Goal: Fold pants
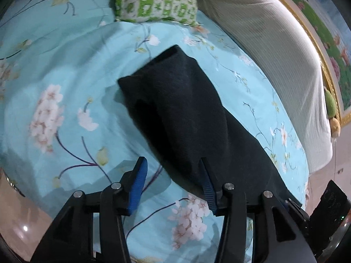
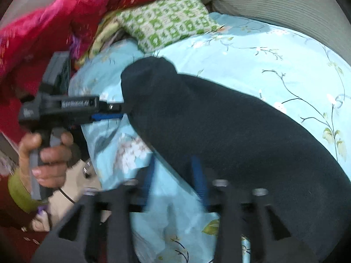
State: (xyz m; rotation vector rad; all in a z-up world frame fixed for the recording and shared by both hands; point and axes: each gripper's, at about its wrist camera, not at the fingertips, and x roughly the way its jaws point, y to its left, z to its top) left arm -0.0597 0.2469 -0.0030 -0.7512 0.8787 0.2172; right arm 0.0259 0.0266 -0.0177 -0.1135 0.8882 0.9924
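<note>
Pants: the dark pants [image 1: 175,109] lie flat on the bed [image 1: 54,65], over its blue floral bedsheet, already doubled into one long narrow strip.
Long axis: in the left wrist view the strip runs from the near right corner away toward the green patterned pillow [image 1: 156,0]; its far end stops short of that pillow.
Left tool: the left tool [image 1: 173,171] is spread wide, one blue pad over bare sheet, the other at the strip's near left edge, nothing pinched.
Seen from the right: the left tool [image 2: 122,111] sits right at the strip's far corner, the person's hand [image 2: 43,153] on its handle.
Right tool: the right tool [image 2: 173,175] is blurred but looks spread, straddling the strip's near edge, gripping nothing.
Nearer hand: each tool has its own end, both on the same long edge.
Next move, my guess: close on both points, then carry one end along the axis onto the other.
Containers: none in view.
</note>
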